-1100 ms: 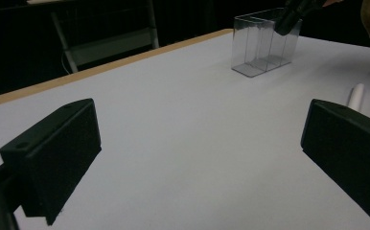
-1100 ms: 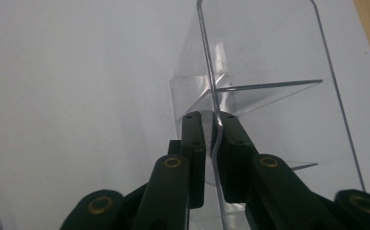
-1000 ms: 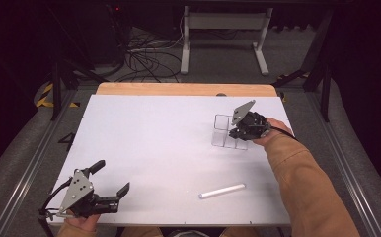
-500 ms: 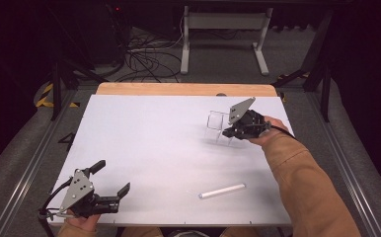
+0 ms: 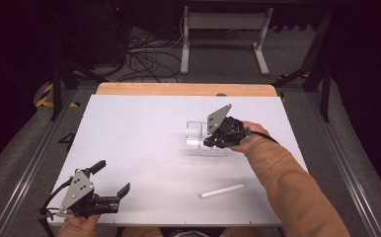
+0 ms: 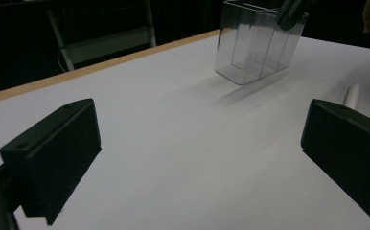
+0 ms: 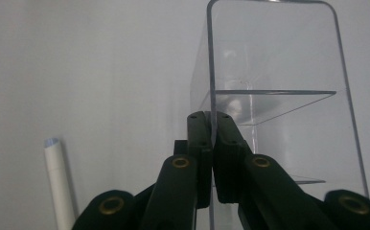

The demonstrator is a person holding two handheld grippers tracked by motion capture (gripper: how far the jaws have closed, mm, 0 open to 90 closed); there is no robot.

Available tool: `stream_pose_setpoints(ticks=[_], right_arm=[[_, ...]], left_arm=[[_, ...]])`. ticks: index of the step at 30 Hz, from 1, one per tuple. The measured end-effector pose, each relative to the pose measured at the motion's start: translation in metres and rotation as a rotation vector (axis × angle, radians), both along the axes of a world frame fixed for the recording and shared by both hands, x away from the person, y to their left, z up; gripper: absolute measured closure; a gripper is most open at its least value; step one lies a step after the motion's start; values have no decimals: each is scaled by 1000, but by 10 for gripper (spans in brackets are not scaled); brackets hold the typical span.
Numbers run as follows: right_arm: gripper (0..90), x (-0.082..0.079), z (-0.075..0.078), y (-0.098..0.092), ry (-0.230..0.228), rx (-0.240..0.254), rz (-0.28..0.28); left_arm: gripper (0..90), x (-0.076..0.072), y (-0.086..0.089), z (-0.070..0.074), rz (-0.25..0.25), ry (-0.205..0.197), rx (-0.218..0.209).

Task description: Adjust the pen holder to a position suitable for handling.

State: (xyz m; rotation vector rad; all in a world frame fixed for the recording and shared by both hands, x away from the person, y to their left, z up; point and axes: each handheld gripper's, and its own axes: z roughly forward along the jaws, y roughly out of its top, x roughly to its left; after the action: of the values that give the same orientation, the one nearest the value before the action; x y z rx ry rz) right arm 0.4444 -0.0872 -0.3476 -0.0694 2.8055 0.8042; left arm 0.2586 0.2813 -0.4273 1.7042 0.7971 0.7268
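Item in hand: we record a clear plastic divided box [image 5: 198, 136], right of centre on the white tabletop [image 5: 144, 128], far half.
Box attitude: in the left hand-held gripper view it [image 6: 260, 45] appears tilted, one bottom edge raised off the surface; we judge it partly lifted.
Box long axis: runs roughly across the tabletop, its partitions crossing that axis.
Right hand-held gripper [image 5: 217, 141]: jaws fully closed on one thin side wall of the box [image 7: 274, 96]; wall pinched between the pads, box body extending away ahead of the jaws.
Left hand-held gripper [image 5: 113, 185]: near left corner of the tabletop, jaws wide apart, nothing between them.
Governing relation: box lies directly at the right jaws, well apart from the left ones; the right hand is plainly nearer.
Other item: white cylinder [image 5: 222, 190] lying flat near the front edge, between the two hands, closer to the right forearm.
Assessment: any repositioning pivots about the single pinched wall.
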Motion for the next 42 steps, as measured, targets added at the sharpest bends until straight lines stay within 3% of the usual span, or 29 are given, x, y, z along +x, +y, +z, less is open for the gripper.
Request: stream_pose_setpoints(ticks=[5,16,28,35,42], right_arm=[[875,-6,-5,19,17,-17,36],[871,-7,-21,53,59,-59,41],[865,-4,-25,63,73,-65,0],[856,-6,-26,64,57,-67,12],[608,-10,-9,50,63,33,-2]], left_arm=[[7,0,0,0,2,1,-2],[7,0,1,0,1,-1,-3],[7,-1,1,0,2,-2,-6],[7,0,1,0,1,-1,-7],[7,0,1,0,1,0,-2]])
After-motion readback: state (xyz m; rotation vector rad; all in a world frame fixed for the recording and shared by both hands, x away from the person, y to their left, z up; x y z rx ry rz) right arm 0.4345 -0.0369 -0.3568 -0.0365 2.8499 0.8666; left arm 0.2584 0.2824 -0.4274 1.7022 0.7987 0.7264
